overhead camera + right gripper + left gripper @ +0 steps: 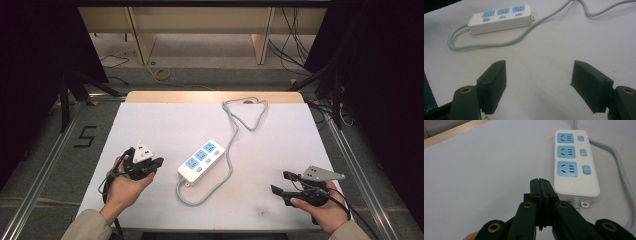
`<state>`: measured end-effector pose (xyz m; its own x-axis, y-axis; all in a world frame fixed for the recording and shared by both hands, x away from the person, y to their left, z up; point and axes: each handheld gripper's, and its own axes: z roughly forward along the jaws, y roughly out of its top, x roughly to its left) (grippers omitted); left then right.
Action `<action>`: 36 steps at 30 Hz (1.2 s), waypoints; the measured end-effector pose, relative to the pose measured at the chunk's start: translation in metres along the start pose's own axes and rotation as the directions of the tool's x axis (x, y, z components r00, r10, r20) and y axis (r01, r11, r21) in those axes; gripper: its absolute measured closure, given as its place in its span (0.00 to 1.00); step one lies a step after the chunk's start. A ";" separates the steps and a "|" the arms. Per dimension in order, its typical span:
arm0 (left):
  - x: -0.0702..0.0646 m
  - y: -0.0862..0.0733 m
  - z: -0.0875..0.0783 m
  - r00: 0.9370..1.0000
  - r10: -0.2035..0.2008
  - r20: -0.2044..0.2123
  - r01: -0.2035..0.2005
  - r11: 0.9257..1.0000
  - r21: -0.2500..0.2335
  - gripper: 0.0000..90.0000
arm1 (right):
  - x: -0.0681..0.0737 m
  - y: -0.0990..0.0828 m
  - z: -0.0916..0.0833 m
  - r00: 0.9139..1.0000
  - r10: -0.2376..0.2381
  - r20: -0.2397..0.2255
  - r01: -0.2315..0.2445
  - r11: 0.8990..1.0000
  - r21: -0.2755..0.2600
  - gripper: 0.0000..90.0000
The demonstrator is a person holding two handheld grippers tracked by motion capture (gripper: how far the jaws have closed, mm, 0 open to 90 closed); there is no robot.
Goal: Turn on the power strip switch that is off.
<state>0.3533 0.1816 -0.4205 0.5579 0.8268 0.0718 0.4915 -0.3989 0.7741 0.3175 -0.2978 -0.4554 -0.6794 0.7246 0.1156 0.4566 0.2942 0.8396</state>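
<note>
A white power strip (201, 159) with three blue sockets and blue switches lies in the middle of the white table (150, 125). Its grey cable (231, 150) loops off the near end and runs to the far edge. My left gripper (155, 163) is at the table's left, shut with nothing in it, jaws pressed together and pointing at the strip (574, 162) from just short of its near end. The left gripper's tip (541, 185) is close to the strip's corner. My right gripper (280, 182) is at the near right, open and empty (539, 75), facing the strip (501, 18).
The cable (506, 42) curls across the table between the right gripper and the strip. A wooden strip (215, 96) borders the far edge of the table. Metal rails (45, 170) run along both sides, with dark floor and cables beyond.
</note>
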 end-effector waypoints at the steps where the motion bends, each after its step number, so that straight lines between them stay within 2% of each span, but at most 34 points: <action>1: -0.001 0.000 0.001 1.000 -0.001 0.002 0.001 1.000 0.000 1.00 | 0.000 0.000 0.000 1.000 0.001 0.000 -0.001 1.000 -0.001 0.32; 36: -0.015 0.016 0.017 0.999 0.033 0.043 -0.034 0.999 0.026 1.00 | 0.000 0.000 0.001 1.000 0.003 -0.001 -0.003 1.000 0.004 0.32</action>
<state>0.3641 0.1559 -0.4201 0.6020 0.7954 0.0702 0.4892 -0.4369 0.7549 0.3176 -0.2975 -0.4558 -0.6785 0.7250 0.1182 0.4606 0.2945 0.8374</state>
